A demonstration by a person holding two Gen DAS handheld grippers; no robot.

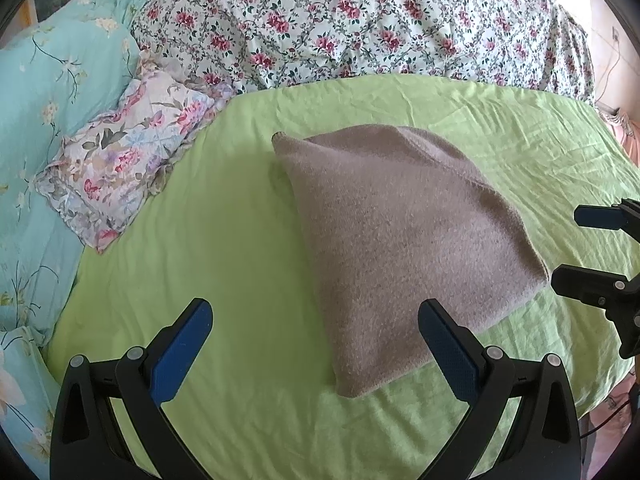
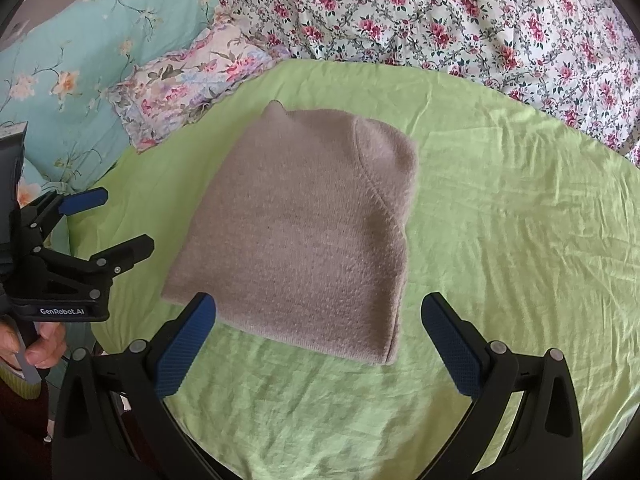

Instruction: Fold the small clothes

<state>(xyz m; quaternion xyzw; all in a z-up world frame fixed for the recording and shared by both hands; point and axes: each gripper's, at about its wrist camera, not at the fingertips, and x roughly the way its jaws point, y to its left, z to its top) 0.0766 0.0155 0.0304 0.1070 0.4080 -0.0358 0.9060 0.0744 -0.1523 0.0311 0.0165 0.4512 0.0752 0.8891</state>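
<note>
Your left gripper (image 1: 316,320) hangs wide open with nothing between its blue pads, its right finger (image 1: 448,356) over the near edge of the folded taupe knit garment (image 1: 400,232). Your right gripper (image 2: 318,318) is equally spread and empty, its left finger (image 2: 188,340) at the garment's near hem. The garment lies flat in a compact fold, middle of the green sheet (image 2: 500,240), with bare sheet around it. A floral pillow (image 1: 120,168) and flowered quilt (image 1: 360,20) border the far side.
</note>
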